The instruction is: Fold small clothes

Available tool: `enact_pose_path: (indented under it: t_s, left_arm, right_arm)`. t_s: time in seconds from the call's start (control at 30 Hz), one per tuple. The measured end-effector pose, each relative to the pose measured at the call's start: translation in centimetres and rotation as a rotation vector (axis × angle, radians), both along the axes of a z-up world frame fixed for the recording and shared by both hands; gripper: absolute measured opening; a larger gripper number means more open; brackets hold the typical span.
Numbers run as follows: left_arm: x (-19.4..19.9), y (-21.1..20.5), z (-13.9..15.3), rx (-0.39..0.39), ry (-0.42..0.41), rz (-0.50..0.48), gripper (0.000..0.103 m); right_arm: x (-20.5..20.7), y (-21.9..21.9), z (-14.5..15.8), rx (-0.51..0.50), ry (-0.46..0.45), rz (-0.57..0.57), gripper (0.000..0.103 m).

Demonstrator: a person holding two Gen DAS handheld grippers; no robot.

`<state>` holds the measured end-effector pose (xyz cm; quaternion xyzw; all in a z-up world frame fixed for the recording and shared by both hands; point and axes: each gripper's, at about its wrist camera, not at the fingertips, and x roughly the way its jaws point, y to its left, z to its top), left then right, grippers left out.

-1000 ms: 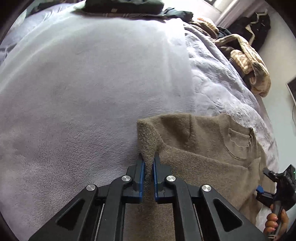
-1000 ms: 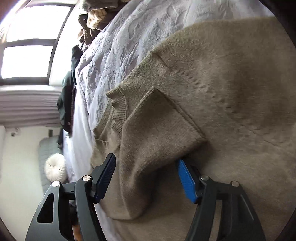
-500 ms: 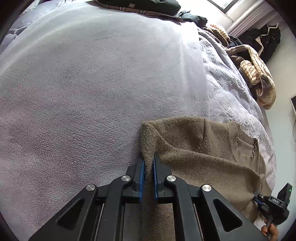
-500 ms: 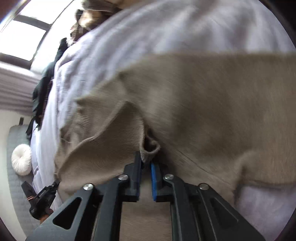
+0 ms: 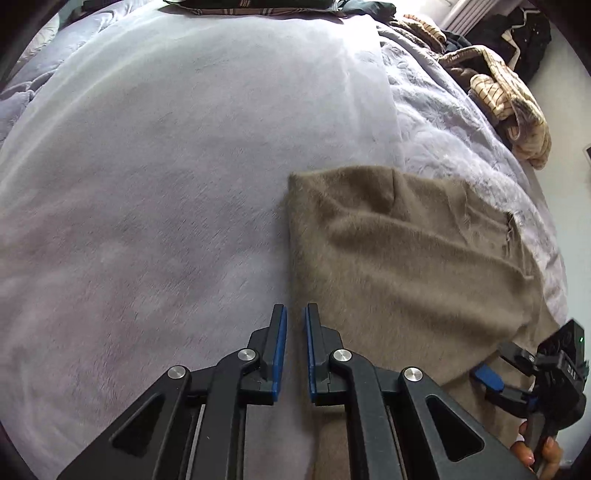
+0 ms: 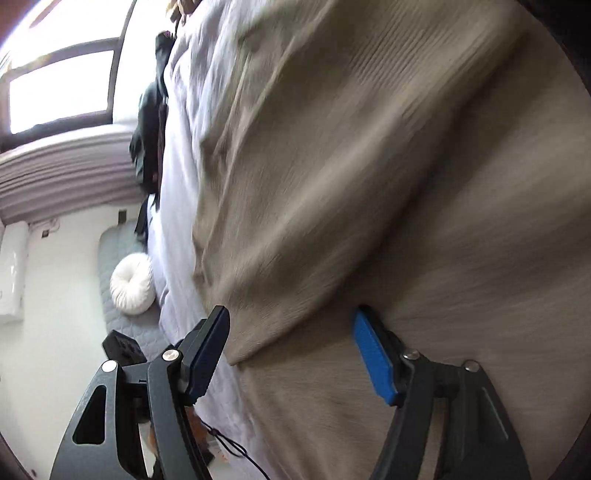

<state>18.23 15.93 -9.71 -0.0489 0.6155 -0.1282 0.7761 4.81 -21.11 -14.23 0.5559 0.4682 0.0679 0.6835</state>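
A small tan knit sweater (image 5: 406, 251) lies on the lilac blanket (image 5: 166, 166), folded over itself. It fills the right wrist view (image 6: 369, 184), blurred. My left gripper (image 5: 294, 317) sits at the sweater's left edge with its jaws a narrow gap apart and nothing between them. My right gripper (image 6: 291, 325) is open wide, its blue pads on either side of a folded corner of the sweater without clamping it. The right gripper also shows at the lower right of the left wrist view (image 5: 517, 373).
A heap of striped and dark clothes (image 5: 506, 85) lies at the far right of the bed. Dark folded garments (image 5: 258, 3) sit at the far edge. A white round cushion (image 6: 131, 284) lies on a grey bench below a window (image 6: 59, 92).
My left gripper has let go of the sweater's edge and drawn back a little. My right gripper, shut on a fold half a second ago, has opened wide. The sweater lies flatter.
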Motion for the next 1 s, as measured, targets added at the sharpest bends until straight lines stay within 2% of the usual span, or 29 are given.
enact_pose_path:
  t_s: [0.03, 0.07, 0.17, 0.23, 0.3, 0.37, 0.43, 0.5, 0.6, 0.7, 0.73, 0.77, 0.8, 0.83, 0.87, 0.9, 0.93, 0.97, 1.0]
  left_arm:
    - [-0.3, 0.1, 0.1, 0.012, 0.002, 0.005, 0.010]
    - [-0.6, 0.2, 0.1, 0.018, 0.001, 0.007, 0.010]
    - [-1.5, 0.5, 0.4, 0.026, -0.005, -0.006, 0.010]
    - [-1.9, 0.5, 0.5, 0.029, -0.008, -0.015, 0.010]
    - [-2.2, 0.3, 0.9, 0.028, -0.013, -0.019, 0.010]
    - [-2.5, -0.2, 1.6, 0.025, -0.033, -0.034, 0.010]
    - [-2.8, -1.1, 2.4, 0.033, -0.058, -0.063, 0.010]
    - [-3.0, -2.1, 2.8, 0.040, -0.075, -0.084, 0.010]
    - [-3.3, -4.1, 2.7, 0.063, -0.085, -0.119, 0.010]
    - [-3.3, -6.3, 0.8, 0.158, -0.081, -0.142, 0.010]
    - [-3.5, -6.7, -0.6, 0.200, -0.056, -0.147, 0.010]
    - [-3.7, -6.7, -1.1, 0.208, -0.050, -0.149, 0.010]
    - [-4.0, -6.7, -1.3, 0.214, -0.061, -0.151, 0.010]
    - [-4.4, -6.7, -1.1, 0.223, -0.081, -0.159, 0.010]
    - [-4.7, -6.7, -1.0, 0.238, -0.088, -0.169, 0.013]
    - [-4.9, -6.7, -0.9, 0.261, -0.089, -0.172, 0.023]
    - [-5.0, -6.5, -0.7, 0.286, -0.092, -0.166, 0.036]
    - [-5.0, -6.3, -0.4, 0.302, -0.093, -0.156, 0.056]
    - [-5.0, -6.0, -0.1, 0.311, -0.092, -0.141, 0.064]
  right_arm:
    - [0.8, 1.0, 0.0, -0.006, -0.006, 0.004, 0.014]
    - [1.7, 1.8, 0.0, 0.006, -0.013, 0.008, 0.007]
    - [2.6, 3.3, 0.8, -0.017, -0.021, 0.002, 0.006]
    - [2.4, 3.9, 0.0, -0.071, 0.042, 0.039, 0.007]
    - [2.4, 3.8, -0.8, -0.039, 0.079, 0.057, 0.007]
    - [2.5, 3.1, 0.1, -0.059, 0.094, 0.070, 0.011]
    - [1.9, 1.7, 2.5, -0.149, 0.066, 0.085, 0.015]
    - [1.1, -0.7, 5.0, -0.269, 0.025, 0.041, 0.018]
    - [0.7, -4.4, 6.8, -0.402, 0.019, -0.004, 0.019]
    - [2.3, -5.8, 6.7, -0.536, 0.055, 0.041, 0.019]
    - [2.6, -6.4, 5.7, -0.592, 0.114, 0.068, 0.015]
    - [2.5, -7.0, 5.0, -0.600, 0.151, 0.074, 0.015]
    - [2.1, -7.7, 4.4, -0.563, 0.162, 0.059, 0.011]
    - [1.6, -8.1, 4.3, -0.544, 0.160, 0.043, 0.011]
    - [0.9, -8.5, 4.3, -0.558, 0.182, 0.029, 0.012]
    - [0.2, -8.6, 4.3, -0.580, 0.202, 0.018, 0.012]
    - [-0.7, -9.0, 4.4, -0.558, 0.191, 0.005, 0.015]
    - [-1.5, -9.3, 4.5, -0.520, 0.179, -0.007, 0.015]
    - [-2.3, -9.4, 4.8, -0.496, 0.175, -0.014, 0.016]
